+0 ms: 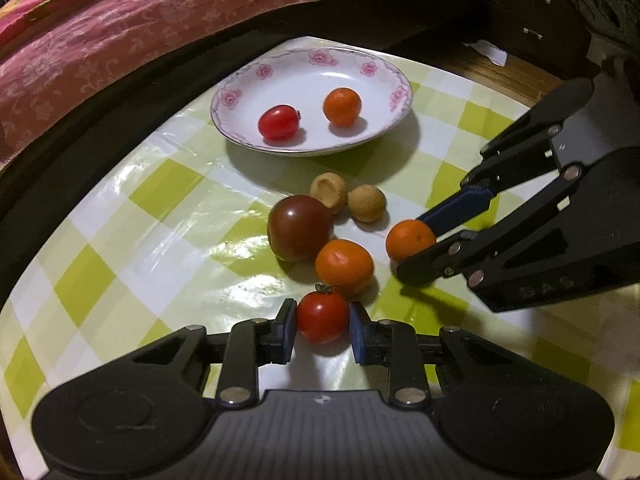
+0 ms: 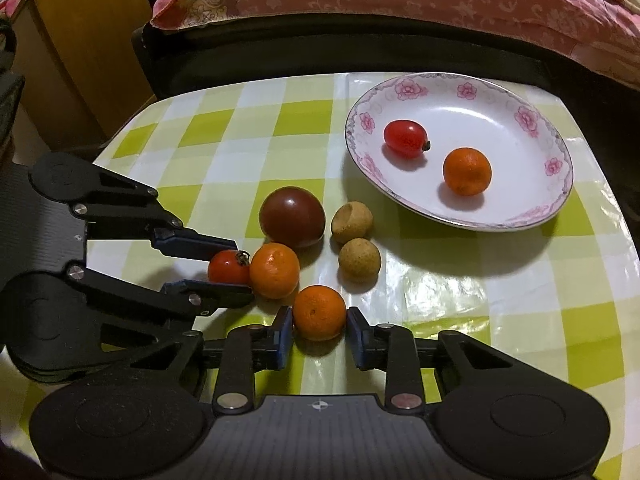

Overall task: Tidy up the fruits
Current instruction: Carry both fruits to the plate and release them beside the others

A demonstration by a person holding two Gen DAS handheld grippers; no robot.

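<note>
My left gripper [image 1: 323,322] is shut on a small red tomato [image 1: 322,317] that rests on the checked tablecloth; it also shows in the right wrist view [image 2: 228,267]. My right gripper [image 2: 319,323] is shut on a small orange [image 2: 319,312], also seen in the left wrist view [image 1: 410,239]. A white flowered plate [image 1: 380,68] holds a red tomato [image 1: 279,121] and an orange [image 1: 342,106]. Between the grippers lie another orange [image 1: 344,267], a dark tomato [image 1: 300,227] and two brown longans [image 1: 329,191].
A bed with a pink quilt [image 1: 120,32] runs along the table's far side. A dark cabinet with drawers [image 1: 532,16] stands at the right in the left wrist view. The table edge [image 2: 624,216] is close behind the plate.
</note>
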